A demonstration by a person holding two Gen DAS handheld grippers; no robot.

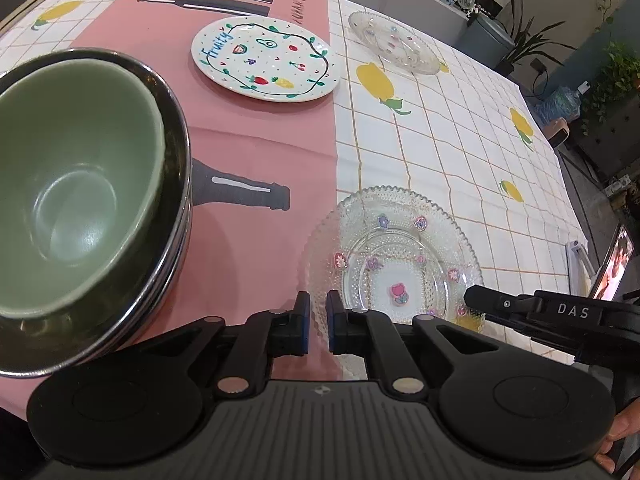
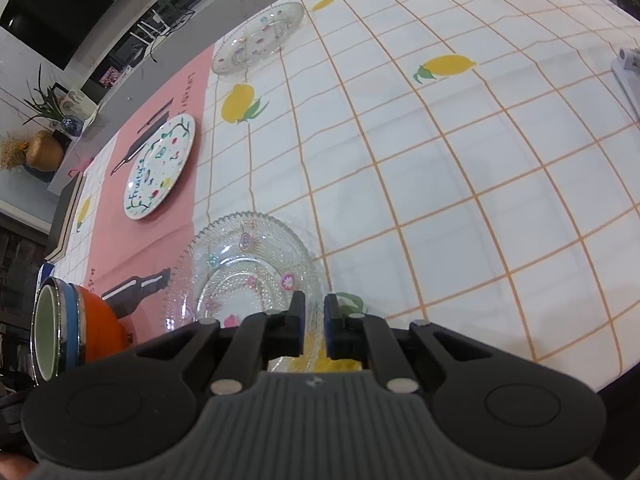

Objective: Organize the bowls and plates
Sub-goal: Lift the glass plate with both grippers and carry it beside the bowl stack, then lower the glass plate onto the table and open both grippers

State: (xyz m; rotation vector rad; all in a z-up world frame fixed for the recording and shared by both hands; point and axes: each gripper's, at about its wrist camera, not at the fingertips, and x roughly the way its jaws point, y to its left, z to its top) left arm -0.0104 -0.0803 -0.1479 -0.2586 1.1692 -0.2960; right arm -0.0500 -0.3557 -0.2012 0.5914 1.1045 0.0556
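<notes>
the left gripper (image 1: 318,312) hangs over the near left rim of the near glass plate (image 1: 394,258), its jaws nearly closed with only a thin gap; the beaded rim shows through that gap, but whether the pads pinch it cannot be told. the right gripper (image 2: 314,316) sits at the same plate's near right edge (image 2: 248,264), jaws equally narrow, the rim seen between them; again the grip itself is hard to make out. in the left view that right gripper (image 1: 476,298) enters from the right, its tip at the plate's edge, and its body hides part of the rim.

to the left a green bowl (image 1: 76,184) nests inside a dark metal-rimmed bowl (image 1: 176,184); both are cut off by the frame's left edge. in the right view the stack shows an orange outer wall (image 2: 100,328), partly hidden behind the gripper.

farther off on the desk (image 2: 460,184) a fruit plate (image 1: 266,60) lies on the pink cloth, and a second glass plate (image 1: 394,42) lies well apart on the lemon-check cloth. a hand (image 1: 618,436) is clipped at the lower right corner.
</notes>
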